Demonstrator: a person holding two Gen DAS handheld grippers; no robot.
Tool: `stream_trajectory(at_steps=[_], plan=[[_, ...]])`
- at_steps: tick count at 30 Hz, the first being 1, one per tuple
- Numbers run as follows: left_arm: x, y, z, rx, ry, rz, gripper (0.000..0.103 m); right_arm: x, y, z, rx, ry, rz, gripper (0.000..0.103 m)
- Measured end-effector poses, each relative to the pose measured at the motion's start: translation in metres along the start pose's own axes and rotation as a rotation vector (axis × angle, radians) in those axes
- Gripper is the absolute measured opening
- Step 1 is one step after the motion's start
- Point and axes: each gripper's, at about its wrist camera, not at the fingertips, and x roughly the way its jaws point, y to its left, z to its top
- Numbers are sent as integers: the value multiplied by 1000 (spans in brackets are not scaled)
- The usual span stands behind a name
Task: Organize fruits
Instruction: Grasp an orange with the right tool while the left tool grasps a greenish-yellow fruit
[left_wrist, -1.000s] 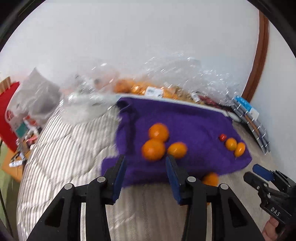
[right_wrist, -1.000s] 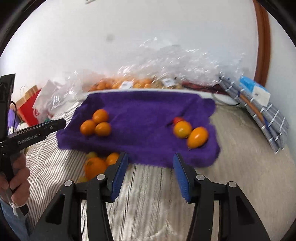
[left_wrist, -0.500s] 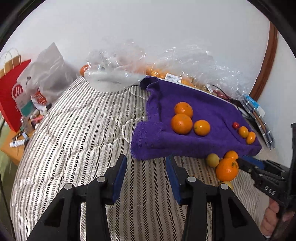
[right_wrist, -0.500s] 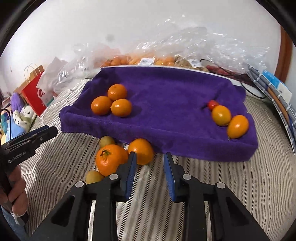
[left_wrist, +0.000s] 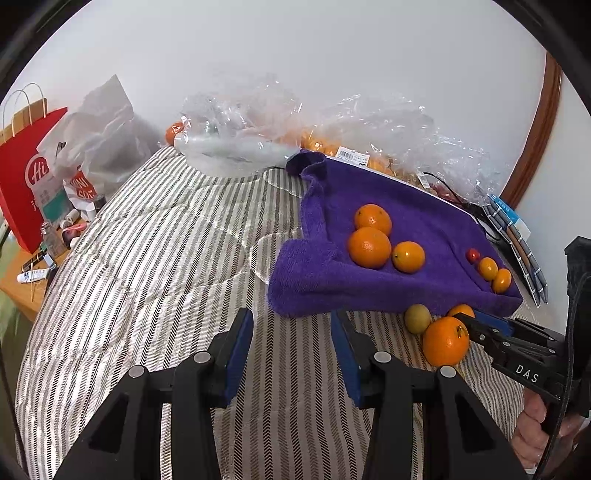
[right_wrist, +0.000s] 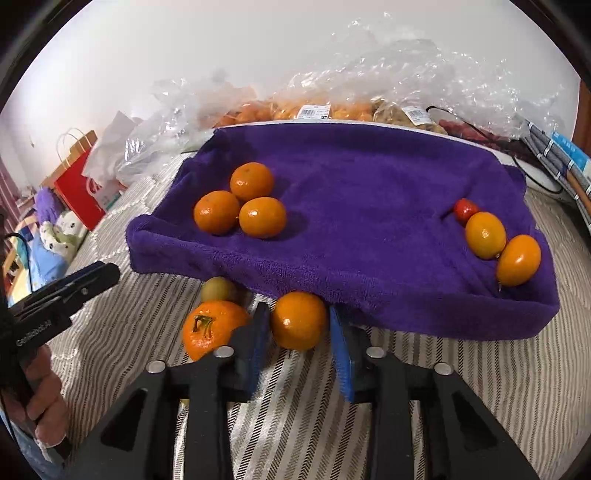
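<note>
The orange (right_wrist: 298, 320) sits low centre, off the towel's (right_wrist: 369, 184) front edge, between the right gripper's (right_wrist: 298, 345) spread jaws. Close squarely on its widest part, gently, clear of the larger orange (right_wrist: 210, 328) at left. Left gripper (left_wrist: 291, 354) hovers spread, empty.

both wrist views low, forward, sharing purple towel (left_wrist: 388, 236) (right_wrist: 362, 206).
</note>
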Motion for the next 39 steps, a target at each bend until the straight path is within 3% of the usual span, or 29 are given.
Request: stream_trajectory(at_steps=[10, 19, 24, 31, 36, 39], plan=[[8, -18, -10, 74, 61, -66, 42, -48, -43, -29, 48, -65, -101, 32], [3, -33, -29, 88, 105, -96, 41, -72, -87, -70, 90, -53, -195, 32], [-2, -50, -39, 122, 116, -91, 40, -78, -94, -78, 94, -87, -198, 32], [-12, -96, -42, 222, 105, -166, 42, -83, -99, -80, 84, -102, -213, 32], [3, -120, -41, 260, 124, -123, 42, -88, -110, -83, 120, -116, -189, 32], [14, -122, -40, 221, 146, -114, 42, -90, -114, -84, 144, -127, -174, 32]])
